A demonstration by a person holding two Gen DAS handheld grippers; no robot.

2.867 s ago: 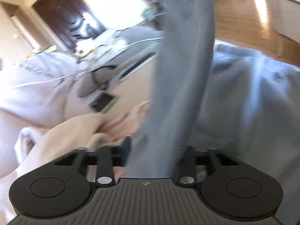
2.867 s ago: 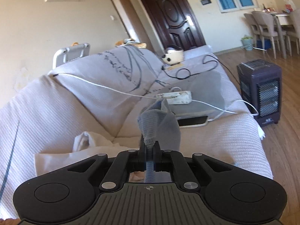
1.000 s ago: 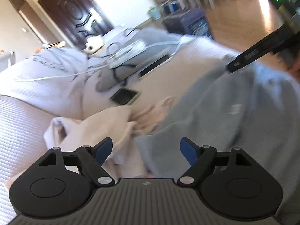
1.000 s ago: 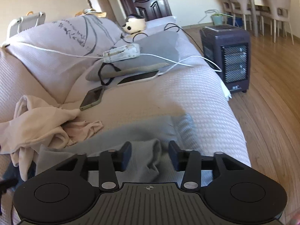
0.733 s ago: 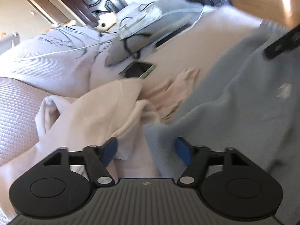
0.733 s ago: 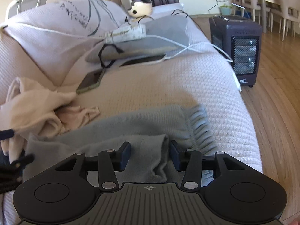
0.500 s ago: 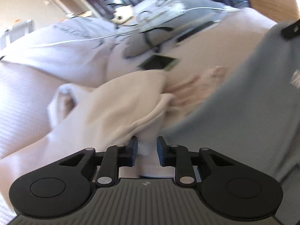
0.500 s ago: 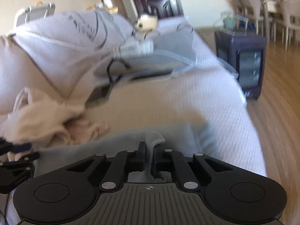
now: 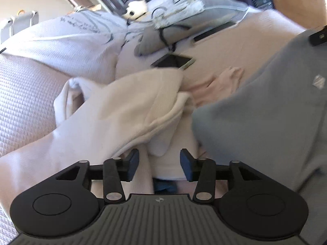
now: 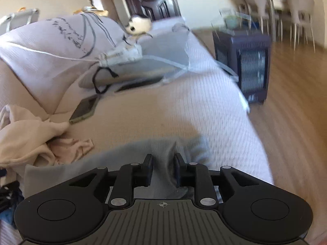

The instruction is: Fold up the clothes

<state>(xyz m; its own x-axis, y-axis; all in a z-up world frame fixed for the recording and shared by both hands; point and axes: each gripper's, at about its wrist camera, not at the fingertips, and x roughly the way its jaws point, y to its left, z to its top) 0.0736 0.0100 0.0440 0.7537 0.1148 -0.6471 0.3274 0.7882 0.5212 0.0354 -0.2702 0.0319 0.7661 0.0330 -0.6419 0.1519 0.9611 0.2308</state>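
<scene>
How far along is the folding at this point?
Done: the grey garment lies spread on the sofa, unfolded. In hand: nothing gripped; the right gripper is opening over a grey fold, the left gripper opening over the cream garment. Left: every fold, and the cream garment is crumpled.

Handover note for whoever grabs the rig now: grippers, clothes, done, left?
Left gripper: jaws opening, cream garment between them, pads not pressing.
Right gripper: jaws opening over a fold of the grey garment, no grip visible.
Both garments lie on the sofa, cream one crumpled beside the spread grey one.
Done: grey garment laid out.
Left: fold both.
</scene>
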